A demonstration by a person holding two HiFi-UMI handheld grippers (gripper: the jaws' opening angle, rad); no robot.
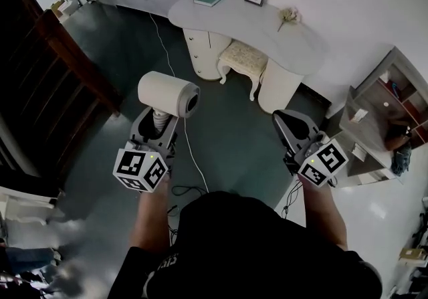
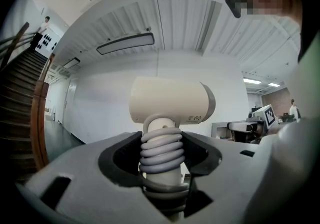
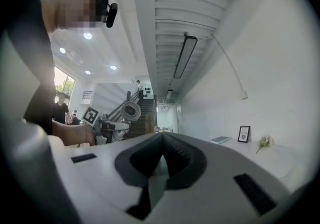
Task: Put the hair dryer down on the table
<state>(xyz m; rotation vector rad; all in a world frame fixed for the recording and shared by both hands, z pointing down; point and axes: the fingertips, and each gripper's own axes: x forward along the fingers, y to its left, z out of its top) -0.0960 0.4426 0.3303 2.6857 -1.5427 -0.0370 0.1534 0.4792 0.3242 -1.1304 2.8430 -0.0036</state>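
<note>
A cream, smooth-skinned hair dryer (image 1: 168, 93) with a stubby cylindrical barrel is held in the air above the dark floor (image 1: 227, 124), well apart from the white, curved table (image 1: 267, 30). Its handle, wound with a ribbed grey cord (image 2: 160, 150), is pinched between the moulded grey fingers (image 2: 117, 160) of the left gripper (image 1: 158, 125), and its lower end is hidden by them. The marks under the barrel are too small to be read. The fingers of the right gripper (image 1: 292, 127) are pressed together, with nothing between them
</note>
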